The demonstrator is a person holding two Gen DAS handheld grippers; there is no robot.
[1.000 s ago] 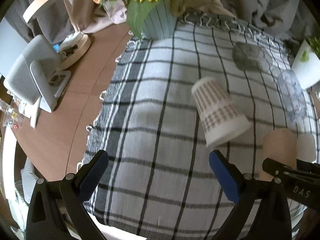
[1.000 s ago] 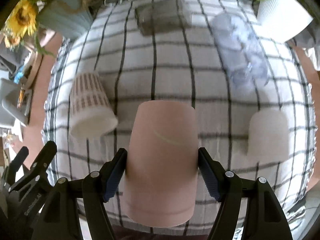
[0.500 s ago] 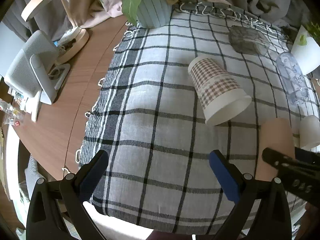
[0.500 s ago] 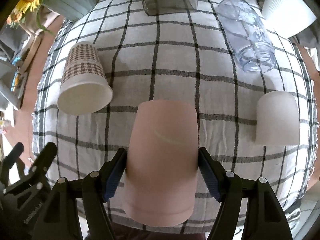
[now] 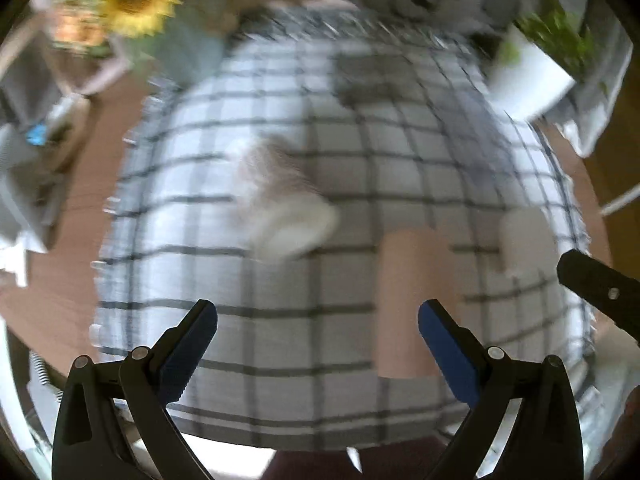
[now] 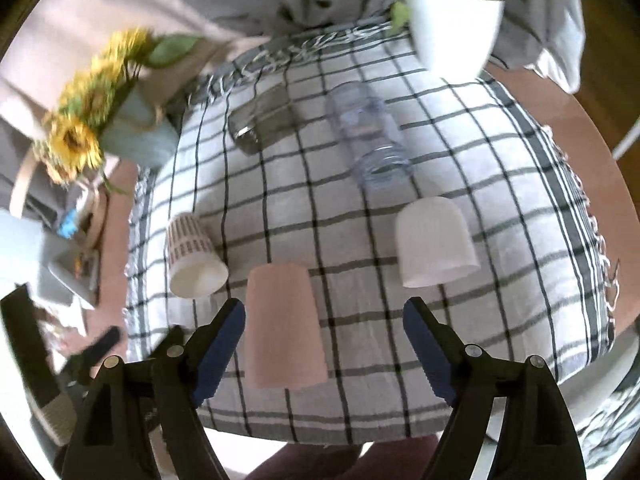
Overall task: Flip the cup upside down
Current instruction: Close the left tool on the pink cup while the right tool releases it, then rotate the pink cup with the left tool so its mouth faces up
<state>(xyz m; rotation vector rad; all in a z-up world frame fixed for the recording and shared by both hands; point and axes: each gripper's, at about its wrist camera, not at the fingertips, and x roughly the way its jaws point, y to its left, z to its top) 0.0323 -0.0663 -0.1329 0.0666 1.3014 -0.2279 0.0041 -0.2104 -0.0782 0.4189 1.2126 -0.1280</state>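
A pink cup (image 6: 282,324) stands upside down on the checked cloth (image 6: 500,184) near its front edge. My right gripper (image 6: 324,328) is open and empty, its left finger (image 6: 222,340) just beside the cup. The pink cup also shows, blurred, in the left wrist view (image 5: 412,300). My left gripper (image 5: 318,336) is open and empty above the cloth's front edge, left of the cup. A patterned paper cup (image 6: 192,256) lies on its side at left. A white cup (image 6: 434,240) stands upside down at right.
A clear plastic jar (image 6: 368,136) and a dark glass (image 6: 264,120) lie on their sides further back. A sunflower vase (image 6: 132,132) stands at the back left, a white plant pot (image 6: 452,28) at the back right. Bare wooden table (image 6: 116,224) lies left of the cloth.
My right gripper has opened and let go of the pink cup, which now stands on the cloth. Both grippers have pulled back and swung; the left wrist view is blurred by motion.
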